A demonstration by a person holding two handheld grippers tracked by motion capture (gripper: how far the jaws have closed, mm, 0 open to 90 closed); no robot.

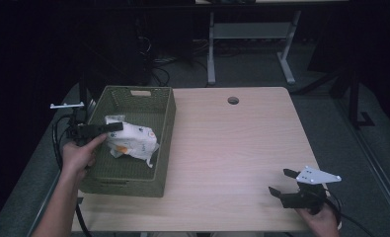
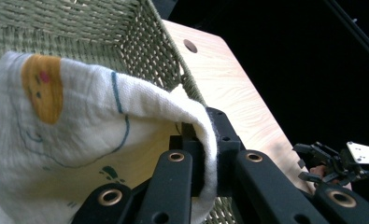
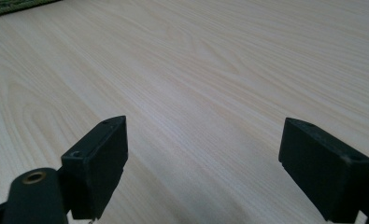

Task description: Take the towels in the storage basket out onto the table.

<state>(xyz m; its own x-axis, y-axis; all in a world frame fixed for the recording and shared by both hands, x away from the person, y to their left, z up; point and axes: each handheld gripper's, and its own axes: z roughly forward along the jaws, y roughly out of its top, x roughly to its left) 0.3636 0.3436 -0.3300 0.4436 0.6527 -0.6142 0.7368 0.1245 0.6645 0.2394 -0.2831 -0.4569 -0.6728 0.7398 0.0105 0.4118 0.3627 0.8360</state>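
Cloth (image 1: 131,139), white with an orange face print, sits bunched in the green woven basket (image 1: 165,128) at the left of the high view, and the left gripper (image 1: 114,127) is clenched on a fold of it. Around that, a pale wooden table (image 1: 232,148) with a round hole (image 1: 233,100) near its far edge, dark room behind, grey desk legs (image 1: 211,49) at top centre. Lower right, the right gripper (image 1: 281,181) hangs over bare wood, jaws spread wide, gripping nothing.
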